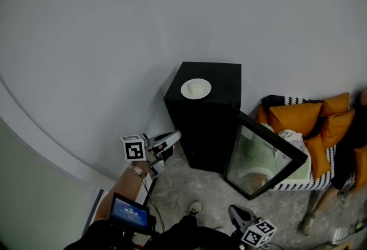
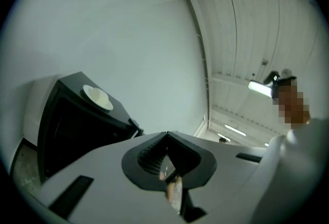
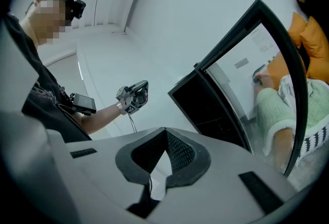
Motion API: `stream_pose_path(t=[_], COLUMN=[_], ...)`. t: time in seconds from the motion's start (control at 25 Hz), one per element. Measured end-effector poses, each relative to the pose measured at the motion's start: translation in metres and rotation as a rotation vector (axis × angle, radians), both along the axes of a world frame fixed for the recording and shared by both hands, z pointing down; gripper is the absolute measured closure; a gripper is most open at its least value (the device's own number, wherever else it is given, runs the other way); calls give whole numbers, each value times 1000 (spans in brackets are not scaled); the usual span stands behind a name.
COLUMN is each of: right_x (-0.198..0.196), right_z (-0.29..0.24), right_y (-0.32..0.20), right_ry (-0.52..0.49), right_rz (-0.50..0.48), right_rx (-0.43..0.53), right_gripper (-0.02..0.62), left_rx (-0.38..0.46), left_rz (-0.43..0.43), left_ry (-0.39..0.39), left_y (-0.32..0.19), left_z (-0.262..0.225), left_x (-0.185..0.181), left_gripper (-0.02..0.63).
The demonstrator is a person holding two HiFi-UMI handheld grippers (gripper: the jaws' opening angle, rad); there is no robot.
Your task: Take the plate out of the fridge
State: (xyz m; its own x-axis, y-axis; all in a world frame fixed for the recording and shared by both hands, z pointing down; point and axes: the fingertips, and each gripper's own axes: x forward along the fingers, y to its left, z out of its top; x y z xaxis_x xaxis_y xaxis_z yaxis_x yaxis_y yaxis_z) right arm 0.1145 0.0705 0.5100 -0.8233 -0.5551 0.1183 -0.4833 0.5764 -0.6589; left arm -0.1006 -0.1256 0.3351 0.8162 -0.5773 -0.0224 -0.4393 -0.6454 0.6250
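Head view: the plate (image 1: 196,89) is found resting on top of the fridge (image 1: 209,128), clear of the left gripper (image 1: 174,136) and right gripper (image 1: 236,213). The jaws of both are seen closed on nothing. Removal is judged done, and only the open door (image 1: 269,157) is left to be pushed shut by 1 gripper.

The person wears a dark printed short-sleeved T-shirt (image 3: 43,97), a metal-link wristband (image 1: 137,171) and a small black forearm screen glowing blue (image 1: 131,212). The pale grey left gripper (image 1: 174,136) and right gripper (image 1: 235,211) each bear a white cube with black square markers (image 1: 133,148). A thin black cable (image 3: 132,125) runs under the left one.
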Motion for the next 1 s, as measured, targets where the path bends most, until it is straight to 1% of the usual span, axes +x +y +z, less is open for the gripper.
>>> stream_pose_path(t=[0.04, 0.12, 0.24, 0.36, 0.48, 0.6, 0.68, 0.88, 1.0], right_x=[-4, -12, -26, -42, -66, -95, -117, -163, -180], right_z=[1, 0, -4, -8, -8, -7, -9, -13, -13], right_y=[3, 8, 14, 18, 22, 29, 36, 50, 59], right_ry=[6, 19, 55, 97, 129, 139, 144, 172, 180], right_rz=[-23, -64, -111, -147, -179, -201, -211, -219, -205], right_rx=[-2, 2, 19, 26, 32, 31, 30, 43, 44], right_gripper=[589, 589, 589, 591, 589, 589, 589, 591, 591], left_rx=[21, 46, 75, 75, 39, -12, -43, -77, -80], left_rz=[48, 144, 260, 335, 396, 438, 446, 433, 427], left_ry=[-58, -139, -216, -261, -251, -201, -175, -222, -209], left_y=[23, 71, 139, 190, 225, 248, 261, 281, 285], left_z=[10, 31, 61, 95, 124, 137, 143, 169, 169], left_x=[9, 28, 49, 60, 60, 50, 38, 4, -15], left_gripper=[600, 600, 600, 600, 600, 600, 600, 600, 600])
